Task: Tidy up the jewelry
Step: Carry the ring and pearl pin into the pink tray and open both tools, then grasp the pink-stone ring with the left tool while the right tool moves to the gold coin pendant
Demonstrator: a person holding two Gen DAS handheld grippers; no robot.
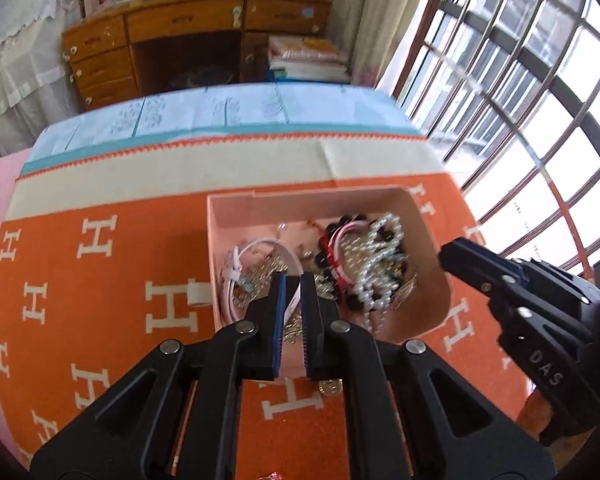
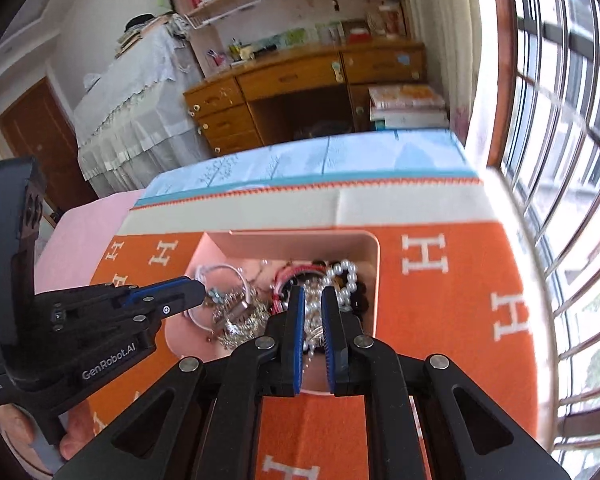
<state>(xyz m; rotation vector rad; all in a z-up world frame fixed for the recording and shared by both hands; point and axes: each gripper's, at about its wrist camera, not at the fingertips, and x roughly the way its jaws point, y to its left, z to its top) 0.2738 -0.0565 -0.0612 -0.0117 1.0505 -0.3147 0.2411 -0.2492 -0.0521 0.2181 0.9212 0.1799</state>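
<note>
Two grippers hang over a pink box (image 1: 228,216) full of tangled jewelry.

The box sits on an orange cloth (image 1: 100,280) on the desk, and holds a pearl string (image 1: 376,272), dark beads (image 1: 332,236), a white band (image 1: 260,246) and gold bits all mixed up. The left gripper (image 1: 293,280) and the right gripper (image 2: 313,294) both have their fingers nearly pressed together, and I think they hold nothing, though the view is blurry. A grab at the pearls could drag the whole knot up, spill pieces onto the cloth, or snap a string. The cloth shows big white "H" letters. One gripper reads "GenRobot.AI", the other "DAS".
</note>
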